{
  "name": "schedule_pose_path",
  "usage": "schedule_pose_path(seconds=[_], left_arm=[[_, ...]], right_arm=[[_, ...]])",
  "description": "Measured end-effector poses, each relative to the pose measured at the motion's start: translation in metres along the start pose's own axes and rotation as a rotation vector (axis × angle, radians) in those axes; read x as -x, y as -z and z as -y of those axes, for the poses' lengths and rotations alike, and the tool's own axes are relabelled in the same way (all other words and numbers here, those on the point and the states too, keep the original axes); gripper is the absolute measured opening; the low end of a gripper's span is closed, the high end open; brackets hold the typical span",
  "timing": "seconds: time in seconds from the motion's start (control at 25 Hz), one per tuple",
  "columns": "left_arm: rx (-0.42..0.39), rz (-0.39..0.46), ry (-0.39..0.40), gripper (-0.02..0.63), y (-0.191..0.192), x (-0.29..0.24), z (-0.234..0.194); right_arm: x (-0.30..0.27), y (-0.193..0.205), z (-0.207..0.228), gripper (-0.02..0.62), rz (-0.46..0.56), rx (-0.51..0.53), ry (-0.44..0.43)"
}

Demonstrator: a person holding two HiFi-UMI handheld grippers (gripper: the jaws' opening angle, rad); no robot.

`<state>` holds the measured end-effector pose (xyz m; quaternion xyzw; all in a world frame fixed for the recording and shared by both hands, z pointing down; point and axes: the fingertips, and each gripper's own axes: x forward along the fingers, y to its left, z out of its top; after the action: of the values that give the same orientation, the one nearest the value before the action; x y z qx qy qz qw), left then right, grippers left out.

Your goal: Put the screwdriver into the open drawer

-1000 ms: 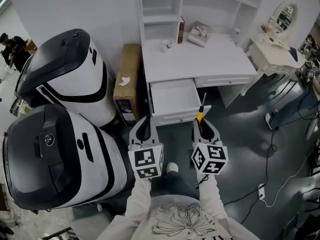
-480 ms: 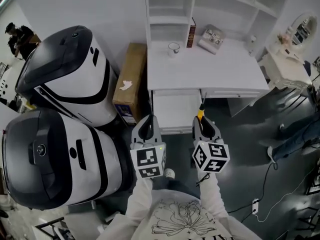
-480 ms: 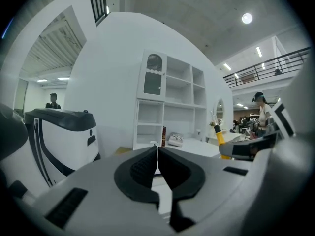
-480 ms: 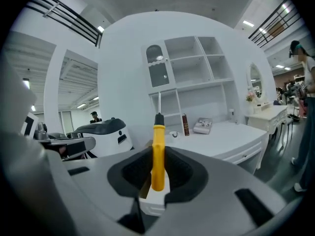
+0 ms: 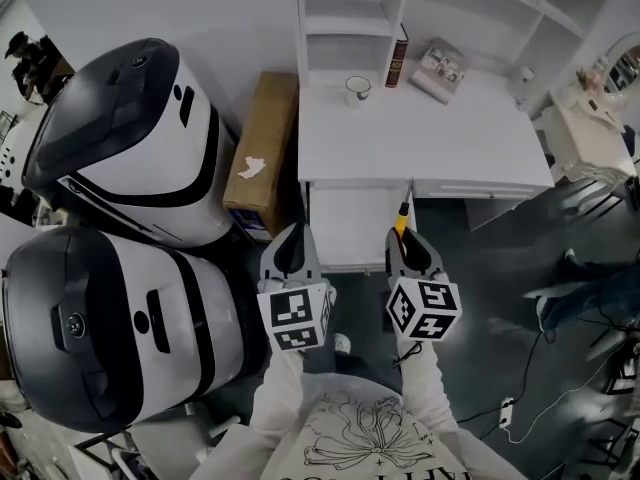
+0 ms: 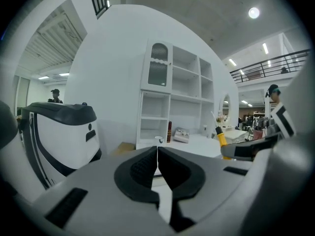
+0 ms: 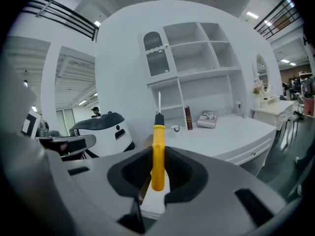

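My right gripper (image 5: 404,240) is shut on the yellow-handled screwdriver (image 7: 157,156), whose thin metal shaft points forward past the jaws toward the white desk (image 5: 420,138). From the head view the screwdriver (image 5: 401,221) tip reaches over the front right corner of the open white drawer (image 5: 350,230) under the desk's left side. My left gripper (image 5: 289,248) is shut with nothing in it, at the drawer's front left corner. In the left gripper view its dark pads (image 6: 147,163) meet, and the screwdriver (image 6: 220,138) shows at the right.
A cardboard box (image 5: 264,150) stands left of the desk. Two large white-and-black machines (image 5: 125,148) fill the left side. On the desk are a cup (image 5: 357,88), a dark book (image 5: 397,56) and a booklet (image 5: 443,68). Cables lie on the dark floor at the right.
Both grippers have moved forward toward the desk, and the screwdriver tip is now over the drawer's front edge. The drawer and desk appear closer under the head camera.
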<state>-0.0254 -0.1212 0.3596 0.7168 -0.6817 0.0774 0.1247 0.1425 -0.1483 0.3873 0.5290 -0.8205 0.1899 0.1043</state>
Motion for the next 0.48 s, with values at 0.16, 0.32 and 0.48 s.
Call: schedule_pose_path(seconds=[0.16, 0.32, 0.48], left_arm=[[0.008, -0.018, 0.014, 0.006, 0.001, -0.037, -0.009], [0.009, -0.045, 0.025, 0.006, 0.001, -0.073, -0.02], [0.006, -0.078, 0.027, 0.006, 0.007, -0.103, -0.035]], right_arm=[[-0.035, -0.002, 0.006, 0.069, -0.025, 0.012, 0.003], [-0.07, -0.003, 0.013, 0.069, -0.066, 0.031, 0.005], [-0.101, 0.003, 0.017, 0.069, -0.111, 0.036, 0.005]])
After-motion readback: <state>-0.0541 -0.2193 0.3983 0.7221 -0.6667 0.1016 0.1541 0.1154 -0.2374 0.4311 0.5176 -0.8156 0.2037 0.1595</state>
